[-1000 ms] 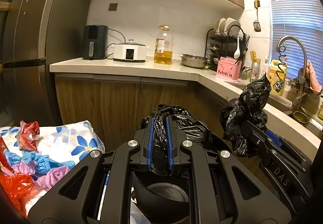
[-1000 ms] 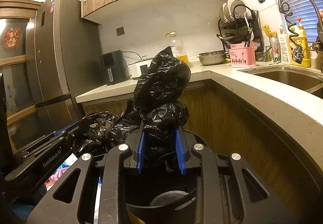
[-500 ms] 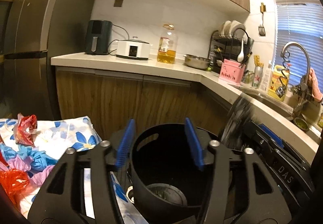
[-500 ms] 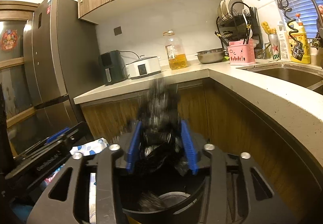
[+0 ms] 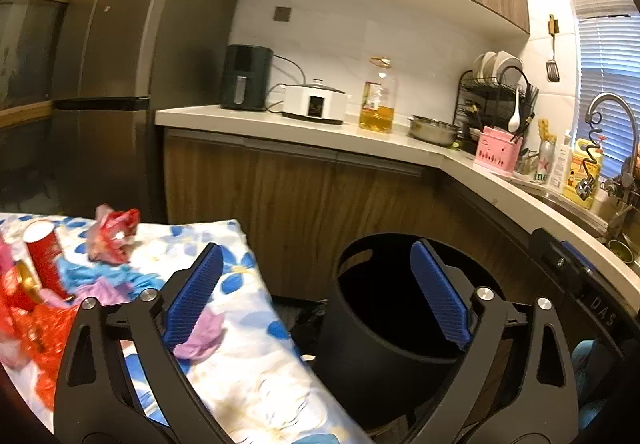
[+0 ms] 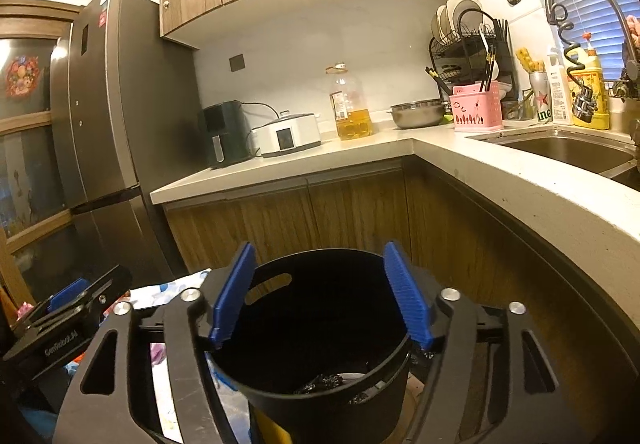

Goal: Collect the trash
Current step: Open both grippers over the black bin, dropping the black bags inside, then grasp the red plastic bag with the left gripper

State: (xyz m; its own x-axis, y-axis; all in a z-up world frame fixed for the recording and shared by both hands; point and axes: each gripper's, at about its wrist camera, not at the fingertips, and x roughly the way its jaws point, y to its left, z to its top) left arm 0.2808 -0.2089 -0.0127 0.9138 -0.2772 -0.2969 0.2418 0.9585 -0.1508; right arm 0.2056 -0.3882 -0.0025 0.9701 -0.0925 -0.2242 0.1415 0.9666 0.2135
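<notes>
A black round trash bin (image 5: pixel 384 328) stands on the floor by the cabinets; it also shows in the right wrist view (image 6: pixel 320 336). A crumpled black plastic bag (image 6: pixel 324 384) lies at its bottom. My left gripper (image 5: pixel 316 296) is open and empty, above the bin's left side and the table edge. My right gripper (image 6: pixel 320 296) is open and empty, right above the bin's mouth. Trash lies on the floral tablecloth (image 5: pixel 248 344): a red crumpled wrapper (image 5: pixel 114 236), a red cup (image 5: pixel 44 256), a purple scrap (image 5: pixel 200 336).
An L-shaped counter (image 5: pixel 320 131) with wooden cabinets holds an air fryer (image 5: pixel 246 77), a cooker, an oil bottle (image 5: pixel 376 95), a steel bowl, a dish rack and a sink (image 6: pixel 560 151). A tall grey fridge (image 5: pixel 112 75) stands at the left.
Both grippers opened and let go of the black bag, which dropped into the bin. The left gripper swung left toward the table.
</notes>
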